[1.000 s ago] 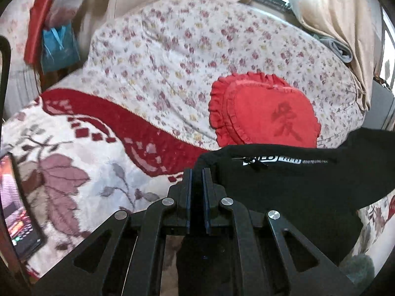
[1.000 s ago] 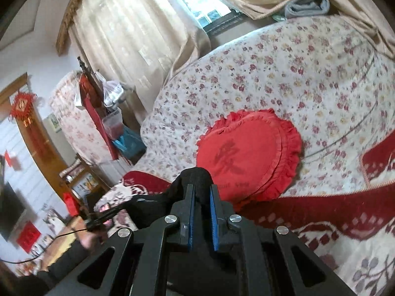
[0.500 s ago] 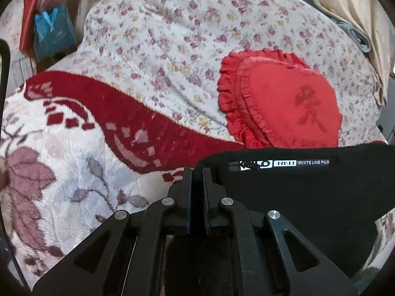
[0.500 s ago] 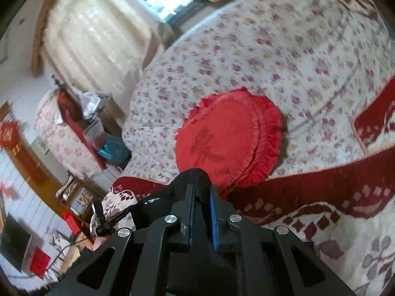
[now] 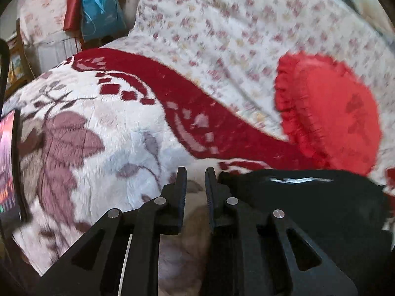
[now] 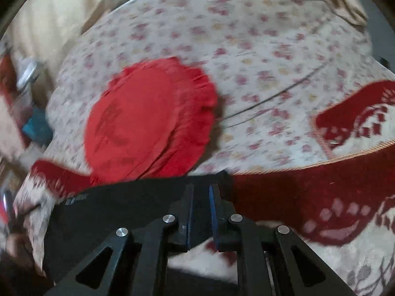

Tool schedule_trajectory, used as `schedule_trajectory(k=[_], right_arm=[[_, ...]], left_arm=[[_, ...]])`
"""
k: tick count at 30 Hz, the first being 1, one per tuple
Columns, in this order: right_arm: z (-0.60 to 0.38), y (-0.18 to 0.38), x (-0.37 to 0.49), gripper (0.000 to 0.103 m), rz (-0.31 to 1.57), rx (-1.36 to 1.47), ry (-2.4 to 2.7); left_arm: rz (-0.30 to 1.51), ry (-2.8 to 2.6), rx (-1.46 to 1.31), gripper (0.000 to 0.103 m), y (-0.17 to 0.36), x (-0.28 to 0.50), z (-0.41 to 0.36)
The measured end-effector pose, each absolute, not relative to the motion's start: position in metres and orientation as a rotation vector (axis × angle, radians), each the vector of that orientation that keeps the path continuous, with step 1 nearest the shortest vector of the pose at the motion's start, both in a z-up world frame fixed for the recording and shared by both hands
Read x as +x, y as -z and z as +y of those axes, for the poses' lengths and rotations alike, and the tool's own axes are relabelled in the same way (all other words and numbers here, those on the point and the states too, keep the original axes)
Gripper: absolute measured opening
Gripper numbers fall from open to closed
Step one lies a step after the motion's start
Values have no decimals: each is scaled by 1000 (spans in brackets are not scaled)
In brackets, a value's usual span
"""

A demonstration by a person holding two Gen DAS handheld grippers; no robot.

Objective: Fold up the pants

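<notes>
On the bed, over the plush floral blanket (image 5: 103, 133) with its dark red border, I see the black pants (image 5: 303, 197) lying just in front of the red frilled cushion (image 5: 330, 120), which leans against the small-flowered cover (image 5: 222, 37) behind it. My left hand-held gripper (image 5: 195, 172) has its jaws opening: a narrow gap shows between them, with only blanket visible through it, and the pants' edge sits right beside its right finger, not between the pads. A white printed label on the pants is blurred. My right hand-held gripper (image 6: 200, 188) reaches over the far corner of the pants (image 6: 128, 204); its blue-lined fingers (image 6: 214, 209) stand slightly apart with black cloth between the tips, but I cannot tell whether they pinch it. At the left edge of the left view a lit phone screen (image 5: 7, 162) stands upright, with a blue bag (image 5: 101, 12) further back.
</notes>
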State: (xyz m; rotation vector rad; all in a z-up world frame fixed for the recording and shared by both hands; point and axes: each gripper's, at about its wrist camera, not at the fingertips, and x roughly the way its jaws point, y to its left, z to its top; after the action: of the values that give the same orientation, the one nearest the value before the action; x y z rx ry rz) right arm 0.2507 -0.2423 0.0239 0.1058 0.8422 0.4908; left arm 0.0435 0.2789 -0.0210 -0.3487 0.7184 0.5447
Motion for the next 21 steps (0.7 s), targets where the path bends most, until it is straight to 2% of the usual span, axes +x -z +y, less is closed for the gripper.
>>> schedule_trajectory(k=[4,9,14,21], right_arm=[[-215,-1,238,11,892,1,-568],[-209,61,257,11,1074,-17,-466],[-216,67,237,12,906,-50,-493],[-220,70,236,12,883,-19,-501]], left_arm=[[687,-346,-440,13,25,33,237],[861,-357,-358,13,70,52,204],[736,-371,-338,14,86,42,200],[651,-322,-420,14,93,27,208]])
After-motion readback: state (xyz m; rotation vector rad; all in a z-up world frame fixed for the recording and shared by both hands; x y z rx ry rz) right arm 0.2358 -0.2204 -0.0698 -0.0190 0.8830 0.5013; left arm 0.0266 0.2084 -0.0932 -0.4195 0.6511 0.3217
